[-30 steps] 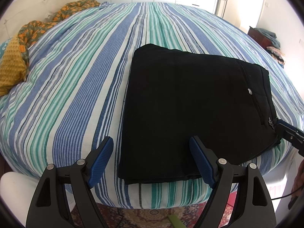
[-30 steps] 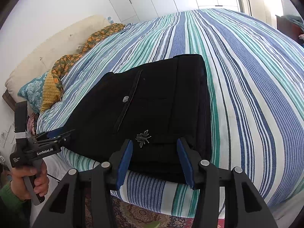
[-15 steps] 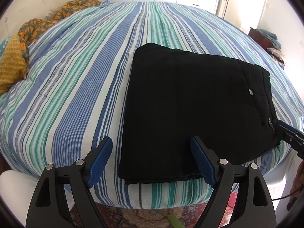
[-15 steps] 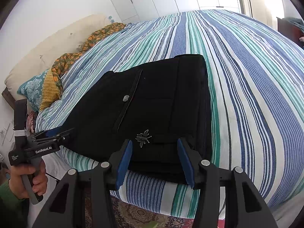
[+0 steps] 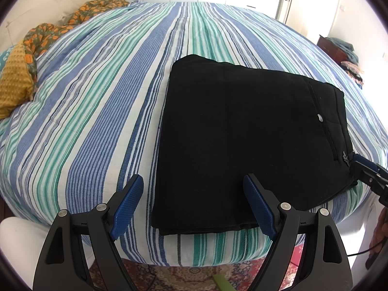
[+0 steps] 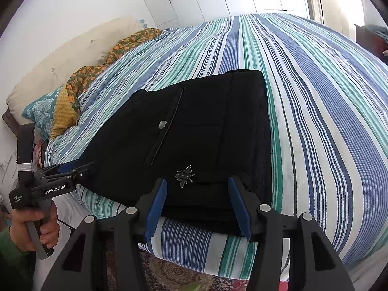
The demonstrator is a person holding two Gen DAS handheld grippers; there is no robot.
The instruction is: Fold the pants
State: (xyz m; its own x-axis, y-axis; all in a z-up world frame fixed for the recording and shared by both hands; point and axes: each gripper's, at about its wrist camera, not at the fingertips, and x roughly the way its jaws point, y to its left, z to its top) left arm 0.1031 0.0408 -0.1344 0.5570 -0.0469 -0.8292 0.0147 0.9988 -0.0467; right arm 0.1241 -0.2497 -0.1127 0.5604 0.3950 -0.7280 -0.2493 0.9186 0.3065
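Black pants [image 5: 242, 133] lie folded into a flat rectangle near the front edge of the striped bed [image 5: 97, 97]. My left gripper [image 5: 192, 177] hovers open and wide over their near left corner, its blue pads clear of the cloth. In the right wrist view the pants [image 6: 194, 126] show a silver button and a small metal insect charm. My right gripper [image 6: 197, 180] straddles the near edge by that charm. Its jaws are opening, and the pads do not press on the cloth. Each gripper also shows in the other's view: right gripper [image 5: 368, 172], left gripper [image 6: 65, 169].
Yellow and orange floral pillows [image 5: 36, 48] are piled at the bed's far left against a cream headboard [image 6: 72, 53]. A dark cabinet with clothes [image 5: 339, 48] stands at the far right. A patterned rug [image 5: 194, 274] lies below the bed's edge. A hand [image 6: 31, 225] holds the left gripper's handle.
The right gripper's jaws have spread slightly wider. Both hands and the pants stay where they were.
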